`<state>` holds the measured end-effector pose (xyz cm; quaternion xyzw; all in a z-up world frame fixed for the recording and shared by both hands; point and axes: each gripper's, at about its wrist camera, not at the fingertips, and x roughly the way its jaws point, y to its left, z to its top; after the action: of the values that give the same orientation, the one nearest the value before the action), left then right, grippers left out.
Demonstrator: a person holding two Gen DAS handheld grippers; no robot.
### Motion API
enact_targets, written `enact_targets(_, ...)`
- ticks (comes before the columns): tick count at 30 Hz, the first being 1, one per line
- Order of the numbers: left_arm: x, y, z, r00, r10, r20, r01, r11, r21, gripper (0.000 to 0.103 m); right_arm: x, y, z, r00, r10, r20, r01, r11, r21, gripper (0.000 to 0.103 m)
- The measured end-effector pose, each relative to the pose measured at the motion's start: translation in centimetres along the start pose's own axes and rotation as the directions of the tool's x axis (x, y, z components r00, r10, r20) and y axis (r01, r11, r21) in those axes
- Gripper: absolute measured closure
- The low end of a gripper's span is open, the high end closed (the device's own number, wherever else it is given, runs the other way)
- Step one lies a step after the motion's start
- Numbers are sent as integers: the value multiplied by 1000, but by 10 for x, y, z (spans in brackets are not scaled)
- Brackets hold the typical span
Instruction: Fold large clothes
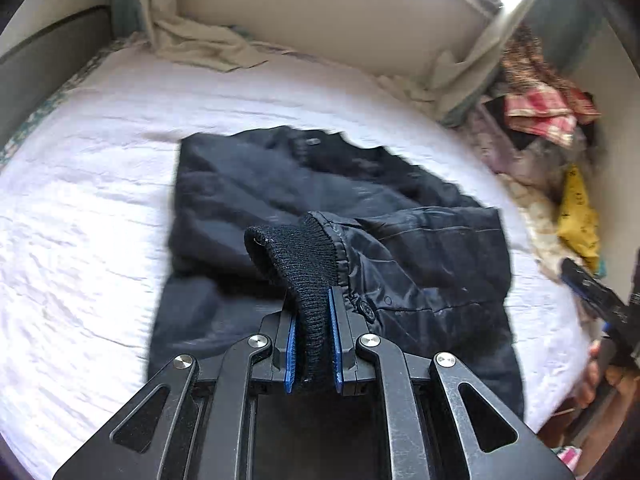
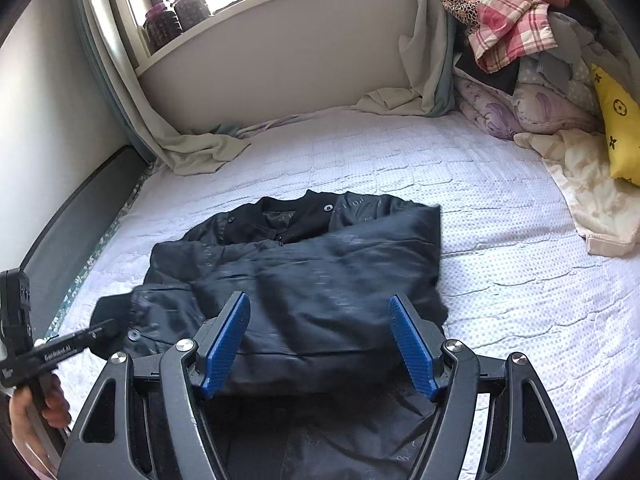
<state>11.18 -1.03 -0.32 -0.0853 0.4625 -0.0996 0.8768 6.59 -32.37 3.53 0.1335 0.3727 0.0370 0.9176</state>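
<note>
1. The dark jacket (image 2: 304,272) lies in the middle of the bed (image 2: 500,240), partly folded. Its near hem runs under the right gripper (image 2: 320,344) and drops out of sight at the bottom of the right wrist view. Most of the fabric is smeared with blur, so seams and lettering are hard to read.
2. The left gripper (image 1: 312,344) has its blue fingers (image 1: 290,354) pressed together on the ribbed knit cuff (image 1: 292,260) of one sleeve; the cuff stands up above the jacket body and hides what lies behind it.
3. The right gripper's fingers (image 2: 226,344) are spread wide over the jacket's lower part, with nothing pinched between them. Whether the pads touch the cloth, I cannot tell.
4. A hand (image 2: 36,404) on the left gripper's handle is cut off at the frame edge.
5. Around the bed: a heap of clothes and bedding (image 2: 516,32) in the far right corner, a yellow cushion (image 2: 616,120) beside it, a pale curtain (image 2: 192,148) trailing onto the mattress, and dark jars (image 2: 176,20) on the windowsill.
</note>
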Motion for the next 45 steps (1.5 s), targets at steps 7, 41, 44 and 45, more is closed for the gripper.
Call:
enact_targets(7, 40, 35, -6, 987, 153, -52, -154, 988, -21, 84, 13, -3, -5, 997, -51, -50, 51, 999, -4, 32)
enact_targets(41, 125, 2, -31, 976, 161, -150, -151, 986, 75, 34, 186, -11, -33, 930, -165, -330, 123, 982, -145, 86)
enact_targets(44, 129, 7, -33, 977, 149, -155, -141, 988, 59, 34, 191, -12, -36, 930, -171, -325, 131, 981, -142, 86)
enact_targets(45, 129, 6, -33, 976, 154, -153, -146, 987, 63, 34, 192, -11, -37, 930, -177, -322, 137, 980, -145, 86)
